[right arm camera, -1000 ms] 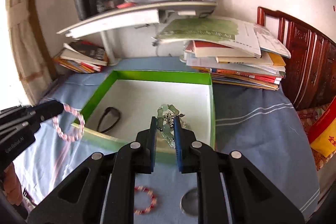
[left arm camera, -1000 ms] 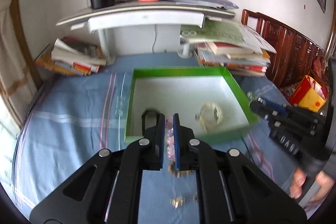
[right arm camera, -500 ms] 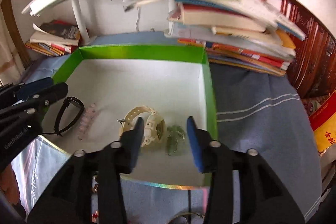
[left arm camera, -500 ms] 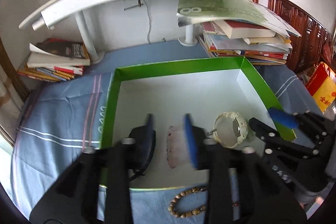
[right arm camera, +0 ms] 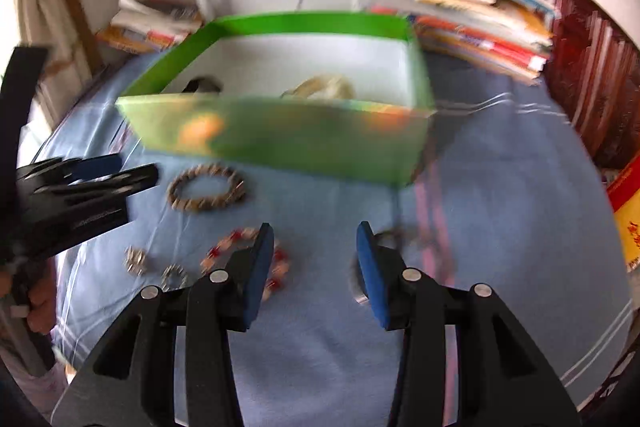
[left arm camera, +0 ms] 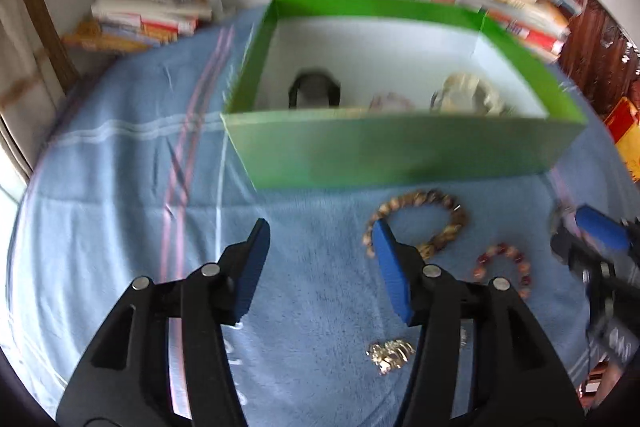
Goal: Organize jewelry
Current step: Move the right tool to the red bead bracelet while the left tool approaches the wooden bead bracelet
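On the left, the left gripper [left arm camera: 320, 251] hangs over the blue blanket [left arm camera: 120, 207] with jaws opening and nothing between them — its right finger just overlaps the brown bead bracelet [left arm camera: 416, 223]. Further right lie the red bead bracelet [left arm camera: 504, 267] and a small gold piece [left arm camera: 390, 355], all outside the green box [left arm camera: 400, 147], which already holds a black band, a pale watch and more. The right gripper [right arm camera: 316, 259] is parted and empty too, above the red beads. The risk: both views are blurred, so a hasty close could pinch blanket pile, or knock the box.

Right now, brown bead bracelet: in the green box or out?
Out. The brown bead bracelet lies on the blue cloth in front of the green box.
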Motion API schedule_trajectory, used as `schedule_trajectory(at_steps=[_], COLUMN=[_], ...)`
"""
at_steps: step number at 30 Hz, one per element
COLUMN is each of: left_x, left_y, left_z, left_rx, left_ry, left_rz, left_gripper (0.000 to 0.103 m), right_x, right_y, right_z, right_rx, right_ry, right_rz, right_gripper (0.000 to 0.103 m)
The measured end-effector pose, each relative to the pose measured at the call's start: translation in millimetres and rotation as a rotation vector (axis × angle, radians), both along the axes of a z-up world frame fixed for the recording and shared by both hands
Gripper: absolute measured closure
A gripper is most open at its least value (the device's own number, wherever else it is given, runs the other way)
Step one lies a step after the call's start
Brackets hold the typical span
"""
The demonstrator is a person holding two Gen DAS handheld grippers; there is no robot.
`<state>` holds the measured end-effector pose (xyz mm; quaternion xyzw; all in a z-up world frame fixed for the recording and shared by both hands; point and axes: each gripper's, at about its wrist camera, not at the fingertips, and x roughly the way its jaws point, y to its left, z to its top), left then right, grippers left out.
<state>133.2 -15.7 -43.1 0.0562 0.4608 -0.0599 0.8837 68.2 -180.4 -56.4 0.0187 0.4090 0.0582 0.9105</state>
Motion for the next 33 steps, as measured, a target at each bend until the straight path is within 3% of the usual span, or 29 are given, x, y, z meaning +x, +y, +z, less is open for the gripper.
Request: schedule_trajectory(at_steps=[5,7,12,17,24,28,31,33], left_x=[2.6,-4.0,-37.5,-58.4,-50.0,-51.1,-53.3,-54.9], left_y=[-7.8,-4.6,12.7,27.9,29.9,30.0,28.6,25.7], left_z=[-16.6,-17.5,-19.1,-15.1,-16.1,-15.4,-14.5,-13.0], left_rx=[0.033,0.058,0.095,0.102,0.076,0.061,0.055,0.052], left_ry=[0.012,-0.004,-0.015,-0.008,-0.009,-0.007,-0.007,-0.011], left_rz=[-0.003,0.017,0.039,0.051,0.072,0.071,0.068,0.065], left_gripper=[0.042,0.035,0.031,0.031,0.032,0.042,0.046,0.046], right_x=[-3.0,-5.0,-15.1,-17.4,-13.9,-13.5,-14.7,-14.6], right_y=[16.3,23.1,31.4,36.2,35.9,32.1,29.2,27.2], right_z=[-7.7,-10.4,-16.0,-19.1,-22.3,-25.3,-25.1,-25.0], right_rx=[-0.032,-0.036,-0.037,-0.030,-0.029,-0.022,-0.011,-0.002], right_ry=[0.016,0.024,0.038,0.049,0.051,0.057,0.052,0.057], right_rz=[0.037,0.058,0.094,0.100,0.079,0.072,0.070,0.068], right_gripper=[0.058,0.057,0.052,0.051,0.051,0.052,0.071,0.071])
